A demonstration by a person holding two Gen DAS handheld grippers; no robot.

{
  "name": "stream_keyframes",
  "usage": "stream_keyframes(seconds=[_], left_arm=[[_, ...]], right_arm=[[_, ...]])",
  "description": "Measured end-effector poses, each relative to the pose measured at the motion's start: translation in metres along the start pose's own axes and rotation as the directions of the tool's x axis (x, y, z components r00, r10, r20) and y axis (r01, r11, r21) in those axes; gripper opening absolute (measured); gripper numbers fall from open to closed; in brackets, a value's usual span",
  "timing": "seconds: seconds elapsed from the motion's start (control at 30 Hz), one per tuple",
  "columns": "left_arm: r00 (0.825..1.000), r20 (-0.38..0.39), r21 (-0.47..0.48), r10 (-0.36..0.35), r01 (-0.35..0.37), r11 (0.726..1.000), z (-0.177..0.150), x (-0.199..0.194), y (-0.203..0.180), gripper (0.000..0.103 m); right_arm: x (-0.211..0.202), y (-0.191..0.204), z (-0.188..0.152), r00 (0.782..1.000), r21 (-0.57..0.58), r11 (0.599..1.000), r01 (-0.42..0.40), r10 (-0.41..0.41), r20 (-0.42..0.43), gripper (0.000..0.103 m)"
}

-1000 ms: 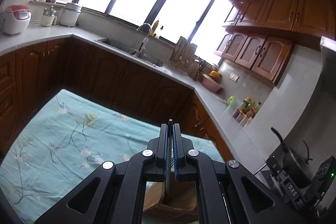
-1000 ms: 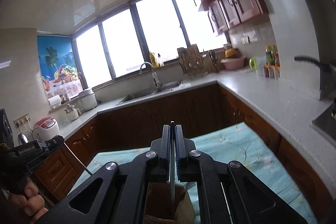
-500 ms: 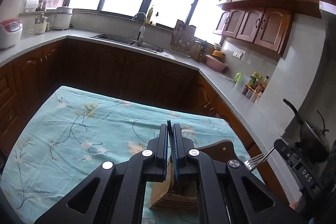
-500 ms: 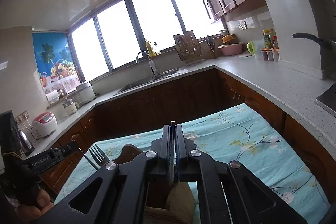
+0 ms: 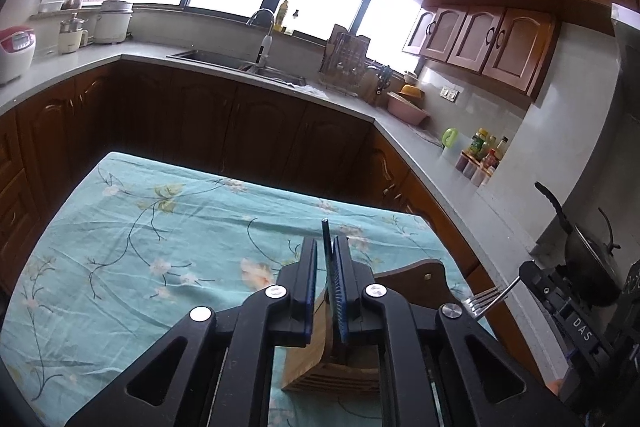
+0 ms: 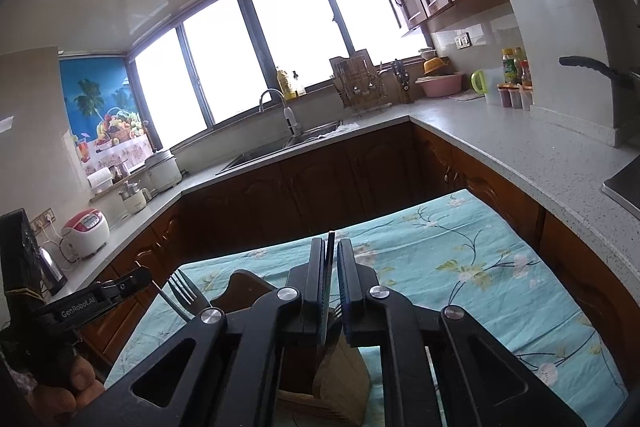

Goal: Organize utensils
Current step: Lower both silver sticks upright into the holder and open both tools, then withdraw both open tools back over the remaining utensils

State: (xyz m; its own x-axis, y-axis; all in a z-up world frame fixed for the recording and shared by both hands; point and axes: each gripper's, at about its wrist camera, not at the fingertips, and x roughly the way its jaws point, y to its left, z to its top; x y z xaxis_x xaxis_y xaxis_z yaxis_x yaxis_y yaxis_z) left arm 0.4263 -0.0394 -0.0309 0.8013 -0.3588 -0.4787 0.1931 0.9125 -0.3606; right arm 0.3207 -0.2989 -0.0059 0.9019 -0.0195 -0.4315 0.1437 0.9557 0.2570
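Wooden utensil block stands on the table w/ teal floral cloth, near its front right part; slotted top, dark wood board w/ rounded end behind it. In left view a thin dark utensil handle sticks up, upright. A metal fork is at the block's right side, tines toward it. Right view shows another fork, tines up, tilted, left of the block.
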Motion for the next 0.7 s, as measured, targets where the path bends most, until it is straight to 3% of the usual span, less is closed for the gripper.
stream_keyframes(seconds=[0.1,0.17,0.2,0.23,0.27,0.37,0.43,0.7], left_arm=[[1.000,-0.008,-0.003,0.003,-0.003,1.000,0.001,-0.001,0.001,0.019],[1.000,-0.007,-0.011,0.005,-0.005,1.000,0.001,-0.003,0.002,0.025],[1.000,-0.009,-0.015,0.007,-0.007,1.000,0.000,-0.004,0.003,0.028],[1.000,-0.012,-0.019,0.012,-0.012,1.000,-0.001,-0.005,0.004,0.039],[1.000,-0.012,-0.025,0.014,-0.014,1.000,-0.001,-0.007,0.004,0.052],[1.000,-0.005,-0.039,0.023,-0.023,0.999,-0.004,-0.015,0.006,0.071],[1.000,-0.003,-0.039,0.022,-0.022,0.999,-0.007,-0.020,0.006,0.073],[0.999,-0.022,-0.024,0.044,-0.044,0.999,-0.023,-0.051,0.009,0.078]], right_arm=[[-0.001,-0.003,0.000,1.000,0.011,1.000,0.004,-0.004,-0.001,0.010],[-0.001,-0.004,0.000,1.000,0.021,1.000,0.008,-0.008,-0.003,0.018],[-0.002,-0.006,-0.001,1.000,0.027,1.000,0.010,-0.010,-0.002,0.033],[-0.003,-0.006,0.000,1.000,0.033,0.999,0.005,-0.006,0.001,0.049],[-0.005,-0.006,0.000,1.000,0.037,0.999,0.005,-0.005,0.006,0.054],[-0.011,-0.006,-0.001,1.000,0.037,0.999,-0.003,0.002,0.019,0.064],[-0.014,-0.005,-0.002,1.000,0.039,0.999,-0.009,0.009,0.018,0.074],[-0.028,-0.003,-0.010,1.000,0.033,0.999,-0.025,0.025,0.000,0.080]])
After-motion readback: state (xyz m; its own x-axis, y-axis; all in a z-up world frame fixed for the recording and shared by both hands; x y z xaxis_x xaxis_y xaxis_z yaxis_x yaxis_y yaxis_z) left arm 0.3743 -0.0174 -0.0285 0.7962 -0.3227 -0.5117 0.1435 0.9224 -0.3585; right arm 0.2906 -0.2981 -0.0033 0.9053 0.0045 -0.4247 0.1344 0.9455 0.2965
